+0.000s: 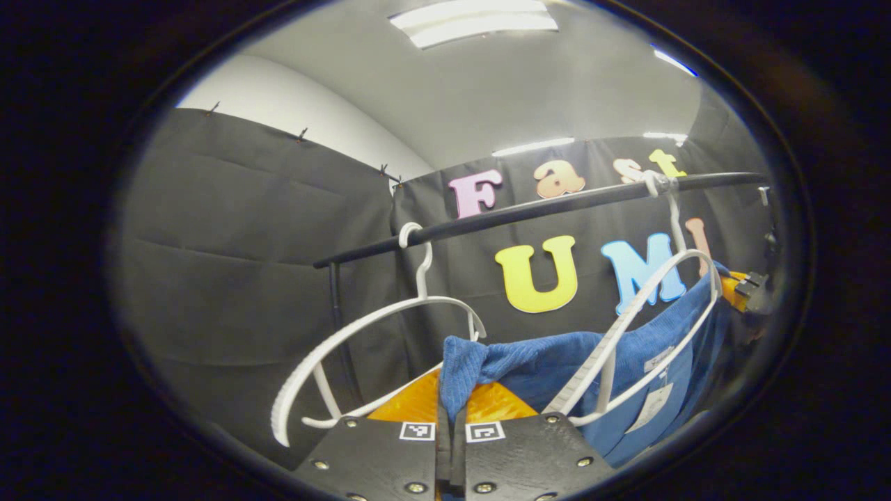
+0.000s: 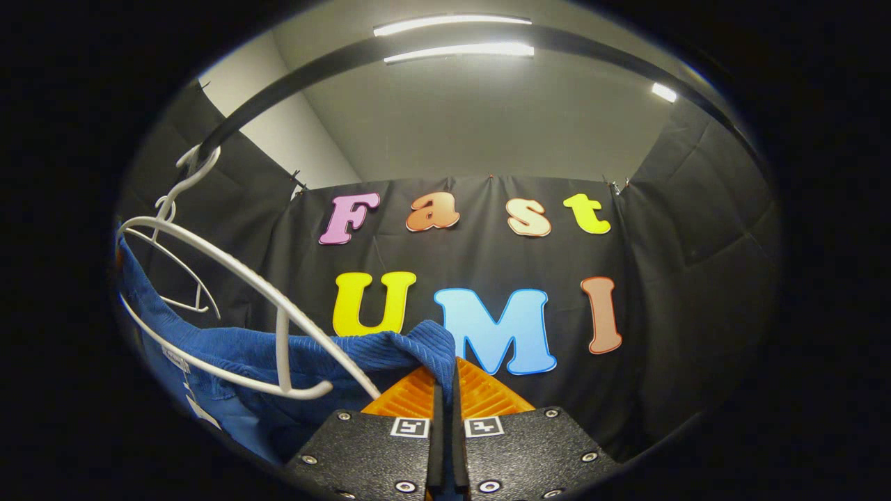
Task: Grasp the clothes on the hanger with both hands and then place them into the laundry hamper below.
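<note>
Black rail (image 1: 529,209) across booth, w/ a 2nd, bare white hanger (image 1: 362,348) hooked on it. Ceiling light strips (image 2: 452,35) lit overhead; black cloth wall (image 2: 661,292) behind.

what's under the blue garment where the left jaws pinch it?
The left gripper has its jaws closed on a fold of the blue garment. The fabric drapes over a white hanger. Anything below, the hamper included, is out of sight.
</note>
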Demonstrator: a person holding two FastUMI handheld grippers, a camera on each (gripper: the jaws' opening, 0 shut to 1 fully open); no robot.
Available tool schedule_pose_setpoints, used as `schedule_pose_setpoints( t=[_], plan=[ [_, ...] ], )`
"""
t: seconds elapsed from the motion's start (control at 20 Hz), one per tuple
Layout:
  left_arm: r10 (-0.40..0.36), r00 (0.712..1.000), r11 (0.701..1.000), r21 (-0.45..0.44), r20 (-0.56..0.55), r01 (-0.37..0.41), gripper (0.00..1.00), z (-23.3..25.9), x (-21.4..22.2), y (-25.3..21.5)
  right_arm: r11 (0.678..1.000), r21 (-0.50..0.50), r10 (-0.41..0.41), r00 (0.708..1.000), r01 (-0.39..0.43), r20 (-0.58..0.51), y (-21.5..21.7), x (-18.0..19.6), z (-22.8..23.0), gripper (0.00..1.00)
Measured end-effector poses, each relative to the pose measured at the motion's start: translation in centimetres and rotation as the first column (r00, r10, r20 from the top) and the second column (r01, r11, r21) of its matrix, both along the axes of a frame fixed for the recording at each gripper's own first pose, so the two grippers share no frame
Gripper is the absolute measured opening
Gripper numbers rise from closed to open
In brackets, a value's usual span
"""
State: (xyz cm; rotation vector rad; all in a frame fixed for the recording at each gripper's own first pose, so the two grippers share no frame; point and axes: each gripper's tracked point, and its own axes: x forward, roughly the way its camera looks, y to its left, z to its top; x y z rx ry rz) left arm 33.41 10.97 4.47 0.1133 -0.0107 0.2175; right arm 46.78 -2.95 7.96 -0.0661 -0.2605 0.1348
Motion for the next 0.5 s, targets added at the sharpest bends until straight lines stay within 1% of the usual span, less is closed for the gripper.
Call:
schedule_pose_setpoints(
  t=[0.2, 0.35, 0.5],
  plan=[
    [-0.016, 0.999, 1.000, -0.007, -0.034, 0.016, 0.01, -2.2, -0.9, 0.3, 1.000, -0.017, 0.000, 0.999, -0.001, -0.047, 0.0, -0.8, -2.3, 0.04],
    [-0.024, 0.998, 0.999, -0.038, -0.065, 0.022, 0.01, -4.4, -1.7, 0.5, 0.999, -0.039, 0.005, 0.997, -0.008, -0.078, 0.0, -1.8, -4.1, 0.04],
    [-0.023, 0.997, 0.998, -0.061, -0.078, 0.018, 0.01, -5.7, -2.3, 0.3, 0.998, -0.052, 0.017, 0.993, -0.023, -0.114, 0.3, -2.0, -6.1, 0.04]
  ],
)
